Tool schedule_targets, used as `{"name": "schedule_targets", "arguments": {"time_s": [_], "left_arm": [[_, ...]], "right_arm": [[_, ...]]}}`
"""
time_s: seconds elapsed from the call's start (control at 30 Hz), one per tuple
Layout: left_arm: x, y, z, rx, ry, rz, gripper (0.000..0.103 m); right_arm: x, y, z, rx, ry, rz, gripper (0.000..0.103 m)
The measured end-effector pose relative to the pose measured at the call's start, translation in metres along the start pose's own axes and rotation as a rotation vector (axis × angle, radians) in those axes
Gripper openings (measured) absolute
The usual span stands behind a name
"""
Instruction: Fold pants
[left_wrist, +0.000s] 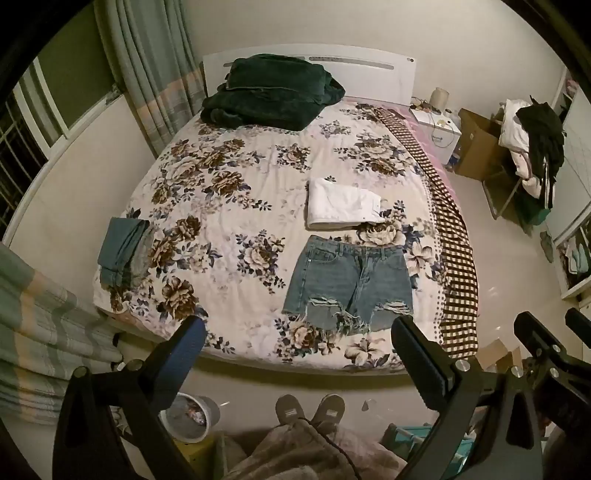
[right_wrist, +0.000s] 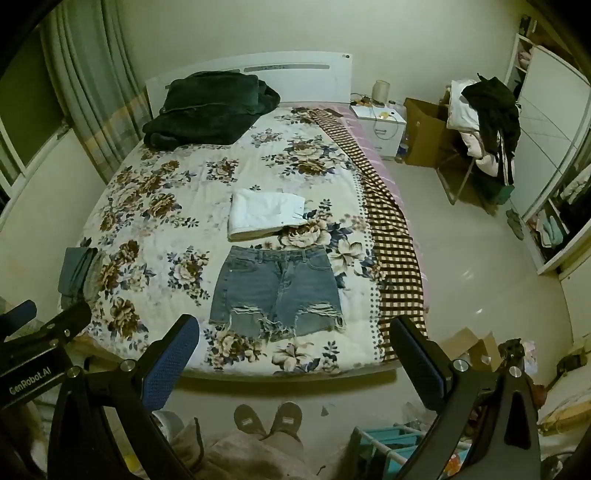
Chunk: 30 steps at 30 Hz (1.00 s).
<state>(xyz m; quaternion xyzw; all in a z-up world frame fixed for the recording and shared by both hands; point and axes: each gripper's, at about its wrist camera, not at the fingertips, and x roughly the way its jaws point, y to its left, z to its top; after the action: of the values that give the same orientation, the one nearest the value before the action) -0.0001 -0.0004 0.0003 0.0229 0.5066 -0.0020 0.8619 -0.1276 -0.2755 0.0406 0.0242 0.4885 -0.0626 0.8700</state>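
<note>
Blue denim shorts (left_wrist: 349, 282) with frayed, ripped hems lie flat and spread out on the floral bedspread (left_wrist: 236, 192), waistband toward the headboard; they also show in the right wrist view (right_wrist: 277, 291). My left gripper (left_wrist: 299, 332) is open and empty, held high above the foot of the bed, short of the shorts' hems. My right gripper (right_wrist: 295, 332) is open and empty at about the same height. It also shows at the right edge of the left wrist view (left_wrist: 550, 332).
A folded white garment (left_wrist: 341, 203) lies just beyond the shorts. Folded blue jeans (left_wrist: 123, 254) sit at the bed's left edge. A dark green blanket (left_wrist: 269, 92) lies by the headboard. A checked blanket (left_wrist: 454, 258) hangs over the right side. My feet (left_wrist: 310, 410) stand by a bin (left_wrist: 192, 417).
</note>
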Motion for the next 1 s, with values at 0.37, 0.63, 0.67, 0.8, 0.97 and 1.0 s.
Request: {"name": "schedule_targets", "arguments": {"time_s": [0.37,0.63,0.67,0.8,0.97,1.0], "left_arm": [[0.0044,-0.0028,-0.0007,-0.005,-0.005,-0.012,0.103],[-0.0001,0.0002,-0.0001,-0.006,-0.004,-0.012,0.103],[-0.0004,0.0003,-0.0003,-0.006,-0.007,-0.011,0.103],[-0.0001,0.0006,-0.0002,-0.006,-0.008,-0.013,0.103],[-0.0003,0.0006,-0.0004,-0.006,-0.009,-0.012,0.103],[-0.0004,0.0008,-0.0003,-0.008,-0.01,-0.012,0.103]], "right_arm": [[-0.0028,0.0032,-0.0007,0.002,-0.006,0.003,0.103],[-0.0044,0.0036,-0.001,0.003,-0.004,-0.002,0.103],[-0.0043,0.0037,-0.0014,0.003,-0.005,-0.001,0.103],[-0.0051,0.0027,-0.0013,0.003,-0.006,-0.002,0.103],[-0.0061,0.0022,-0.0019,0.001,-0.006,-0.002,0.103],[-0.0061,0.0025,-0.0018,0.002,-0.007,-0.002,0.103]]}}
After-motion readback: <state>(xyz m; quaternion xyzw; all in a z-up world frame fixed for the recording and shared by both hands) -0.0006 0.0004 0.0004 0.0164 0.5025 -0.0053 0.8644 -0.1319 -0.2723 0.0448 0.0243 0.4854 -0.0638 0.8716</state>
